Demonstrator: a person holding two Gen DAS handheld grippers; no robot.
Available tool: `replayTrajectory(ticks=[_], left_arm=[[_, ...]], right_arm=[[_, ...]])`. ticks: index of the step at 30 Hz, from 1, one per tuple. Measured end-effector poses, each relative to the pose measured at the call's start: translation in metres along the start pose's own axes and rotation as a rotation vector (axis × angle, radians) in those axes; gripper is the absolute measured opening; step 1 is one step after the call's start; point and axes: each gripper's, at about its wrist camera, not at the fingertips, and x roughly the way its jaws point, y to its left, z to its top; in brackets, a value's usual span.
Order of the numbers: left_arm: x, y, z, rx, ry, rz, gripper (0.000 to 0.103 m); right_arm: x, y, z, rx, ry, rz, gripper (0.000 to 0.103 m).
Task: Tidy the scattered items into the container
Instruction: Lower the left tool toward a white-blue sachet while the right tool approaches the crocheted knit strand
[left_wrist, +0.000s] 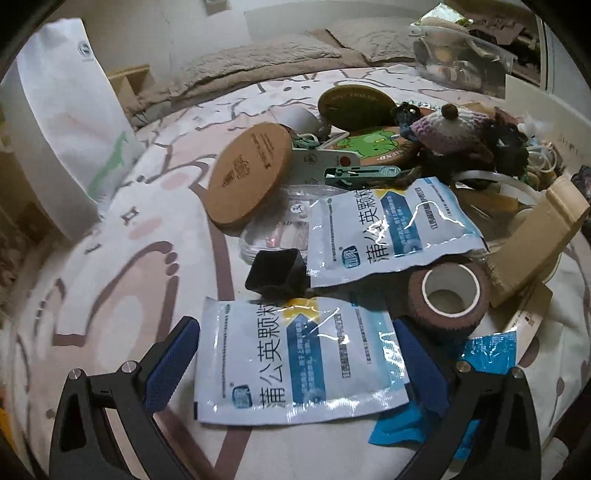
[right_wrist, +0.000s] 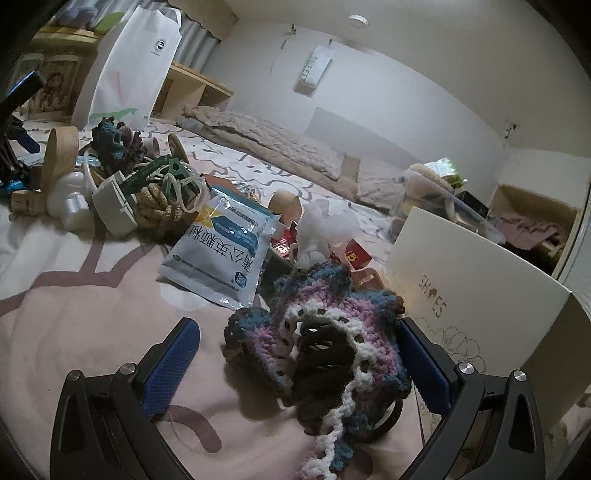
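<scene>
A white-and-blue medicine sachet (left_wrist: 295, 358) lies flat on the bedspread between the wide-apart fingers of my open left gripper (left_wrist: 299, 354). A second sachet (left_wrist: 391, 232) lies beyond it, beside a black square cap (left_wrist: 277, 273) and a brown bandage roll (left_wrist: 448, 299). In the right wrist view a purple, blue and white crocheted piece (right_wrist: 325, 350) sits between the fingers of my open right gripper (right_wrist: 299, 354), its right side against the right pad. The white shoe box (right_wrist: 476, 306) stands just to its right. Another sachet (right_wrist: 221, 247) lies ahead.
Cork coasters (left_wrist: 247, 177), a crocheted toy (left_wrist: 454, 129), a white clip and a cardboard piece (left_wrist: 535, 243) are piled on the bed. A white paper bag (left_wrist: 74, 122) stands at left. Rope, rubber bands and a white figure (right_wrist: 70, 199) clutter the right wrist view's left.
</scene>
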Motion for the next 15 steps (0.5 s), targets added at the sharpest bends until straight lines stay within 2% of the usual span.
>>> replayTrajectory(ticks=[5,15], left_arm=[[0.0049,0.0026,-0.0033,-0.07,-0.006,-0.034,0.103],[-0.0026,-0.0024,-0.0034,-0.141,0.031,0.106,0.103]], right_arm=[[0.0014,-0.0028,0.0005,0.009,0.011,0.012,0.103],[-0.0001,-0.0023,-0.0011,0.019,0.02,0.009,0.103]])
